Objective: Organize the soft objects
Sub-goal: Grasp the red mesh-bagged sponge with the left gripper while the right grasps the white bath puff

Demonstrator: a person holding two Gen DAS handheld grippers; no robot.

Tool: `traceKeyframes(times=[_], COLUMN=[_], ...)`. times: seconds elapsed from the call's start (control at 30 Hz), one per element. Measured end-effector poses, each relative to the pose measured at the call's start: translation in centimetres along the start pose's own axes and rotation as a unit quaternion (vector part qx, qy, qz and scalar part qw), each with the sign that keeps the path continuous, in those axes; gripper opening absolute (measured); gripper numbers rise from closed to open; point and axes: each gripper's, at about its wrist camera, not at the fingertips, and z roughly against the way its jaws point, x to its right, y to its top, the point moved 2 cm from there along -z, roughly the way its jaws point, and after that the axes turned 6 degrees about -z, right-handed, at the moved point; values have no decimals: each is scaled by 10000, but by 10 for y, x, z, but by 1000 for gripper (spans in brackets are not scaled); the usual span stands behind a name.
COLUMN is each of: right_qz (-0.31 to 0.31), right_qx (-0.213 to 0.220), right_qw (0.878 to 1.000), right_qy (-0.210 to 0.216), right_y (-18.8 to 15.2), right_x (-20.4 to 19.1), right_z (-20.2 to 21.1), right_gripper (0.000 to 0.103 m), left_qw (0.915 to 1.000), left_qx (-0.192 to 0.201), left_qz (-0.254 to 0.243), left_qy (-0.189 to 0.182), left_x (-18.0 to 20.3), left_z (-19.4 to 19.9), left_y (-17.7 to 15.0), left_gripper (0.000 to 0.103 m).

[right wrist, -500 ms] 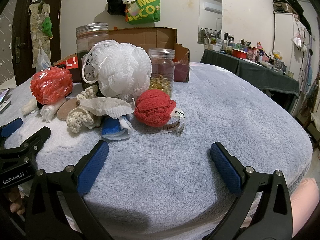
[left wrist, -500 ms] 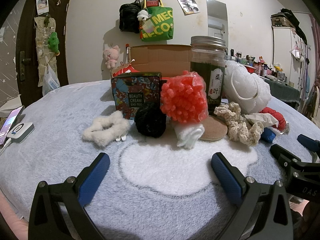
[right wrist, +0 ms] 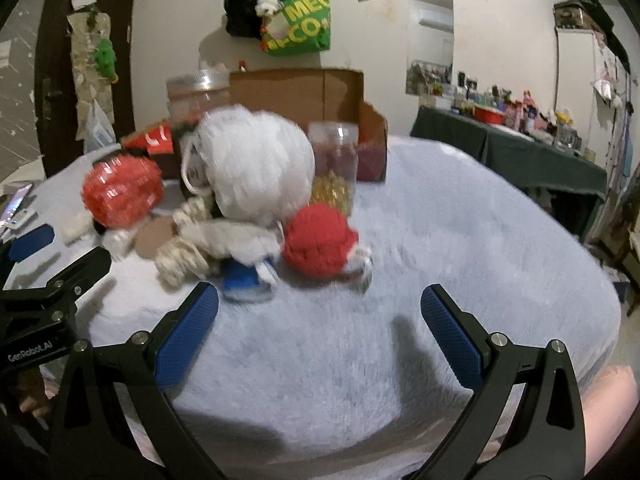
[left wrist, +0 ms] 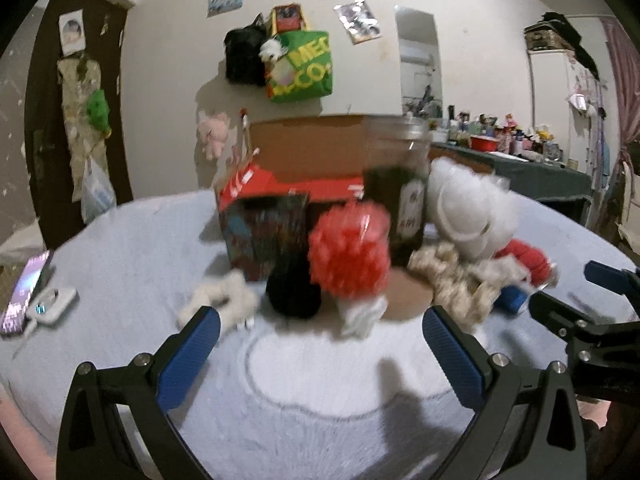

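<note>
Across the bottom of both wrist views we see our grippers with jaws spread wide and nothing between them: left gripper (left wrist: pixel 320 340) and right gripper (right wrist: pixel 320 320), blue pads over bare pale fluffy blanket (right wrist: pixel 460 240). Neither touches any object.

Soft items sit in a cluster at frame centre, motion-blurred in both views. Left wrist view, left to right:
- white fluffy scrunchie (left wrist: pixel 224 300) lower left of the cluster, just above the left pad
- black pom (left wrist: pixel 294 292) in front of a patterned box (left wrist: pixel 264 236)
- red mesh ball (left wrist: pixel 350 252) touching the black pom, with a white cloth piece (left wrist: pixel 362 314) below it
- tan round pad (left wrist: pixel 408 292) lying flat beside the cloth piece
- cream crochet piece (left wrist: pixel 452 280) right of centre
- white bath pouf (left wrist: pixel 468 216) leaning against a dark glass jar (left wrist: pixel 400 200)
- red knitted ball (left wrist: pixel 528 260) at far right of the cluster

Right wrist view: the red knitted ball sits at centre just beside a blue sponge (right wrist: pixel 244 280); the pouf is above both, with a smaller jar of yellow contents (right wrist: pixel 334 168) behind. An open cardboard box (right wrist: pixel 320 96) stands at the back of the cluster.

Left wrist view, left edge: a phone (left wrist: pixel 24 292) and a small white device (left wrist: pixel 52 304), well apart from the cluster. The right gripper also shows at that view's right edge.
</note>
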Motion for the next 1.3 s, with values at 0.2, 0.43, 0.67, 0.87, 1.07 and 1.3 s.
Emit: traceKeyframes(times=[0.2, 0.43, 0.67, 0.87, 1.07, 1.3], right_qz=[86, 168, 16, 26, 116, 146], right_qx=[186, 136, -212, -585, -852, -621], right_qw=[9996, 9982, 9933, 9859, 9830, 9842], right_qy=[181, 563, 1135, 1567, 1620, 1651], right_y=[26, 57, 79, 84, 76, 74], right_x=[-4, -5, -8, -12, -18, -15], right_z=[5, -8, -34, -54, -67, -52], right_gripper=[103, 103, 103, 81, 53, 25], left_qw=[9996, 9989, 9979, 9957, 9910, 9887], left_qx=[109, 118, -48, -354, -625, -651], left_qz=[-114, -323, -388, -268, -198, -107], left_qy=[-247, -323, -518, -816, -1164, -1344], left_x=[-8, -8, -15, -22, -20, -16], left_z=[1, -9, -24, -40, -52, -48], left_y=[18, 40, 48, 47, 43, 44], left_gripper=[103, 103, 99, 85, 54, 45])
